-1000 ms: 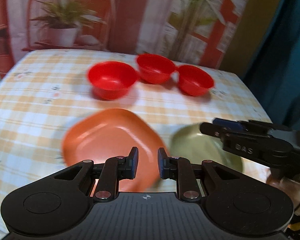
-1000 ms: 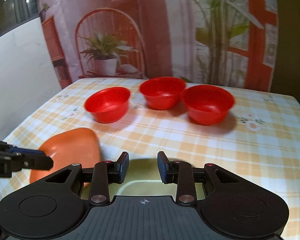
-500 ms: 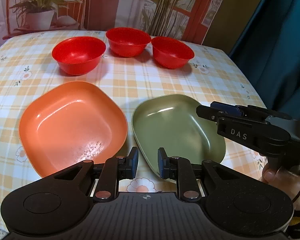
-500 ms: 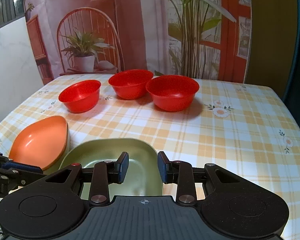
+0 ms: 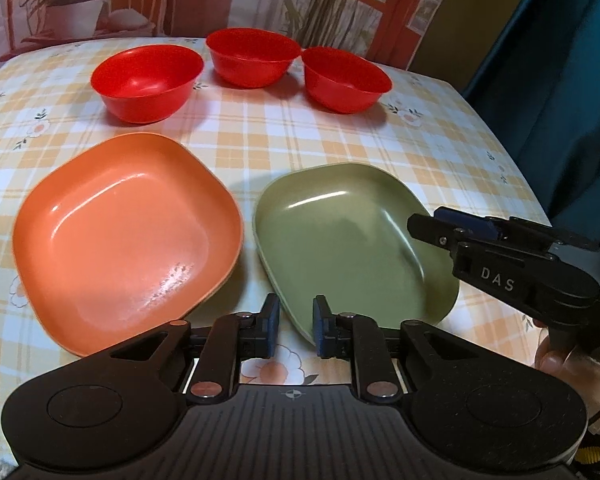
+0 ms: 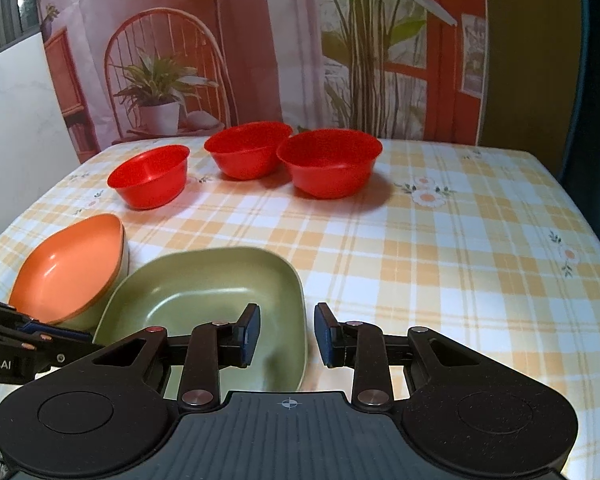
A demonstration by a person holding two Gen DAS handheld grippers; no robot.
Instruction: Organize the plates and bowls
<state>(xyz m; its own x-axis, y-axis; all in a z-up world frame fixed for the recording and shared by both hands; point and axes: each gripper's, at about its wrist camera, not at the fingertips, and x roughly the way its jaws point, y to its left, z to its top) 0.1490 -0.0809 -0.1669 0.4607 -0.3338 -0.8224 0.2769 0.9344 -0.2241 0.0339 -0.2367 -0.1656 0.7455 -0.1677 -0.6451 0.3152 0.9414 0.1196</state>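
Observation:
An orange plate (image 5: 124, 240) and a green plate (image 5: 352, 240) lie side by side at the front of the table, with three red bowls (image 5: 148, 80) in a row behind them. My left gripper (image 5: 296, 326) hovers over the gap between the plates. Its jaws are closing, and the green plate's near-left rim shows between the pads, which do not press on it. My right gripper (image 6: 286, 334) hangs over the green plate (image 6: 204, 280) at its near right corner. Its jaws are also closing, and its pads touch nothing. From the left wrist, the right gripper (image 5: 428, 222) reaches in over the plate's right edge.
The checked tablecloth (image 6: 440, 280) is bare to the right of the green plate. A paler rim shows under the orange plate (image 6: 68, 272). The left gripper (image 6: 76, 340) pokes in at the lower left. A hand (image 5: 560, 364) grips the right tool. A printed backdrop stands behind the table.
Both cameras have dipped and drawn in toward the two plates, which now fill the lower views. The left jaws stand slightly narrower. No plate or bowl has moved.

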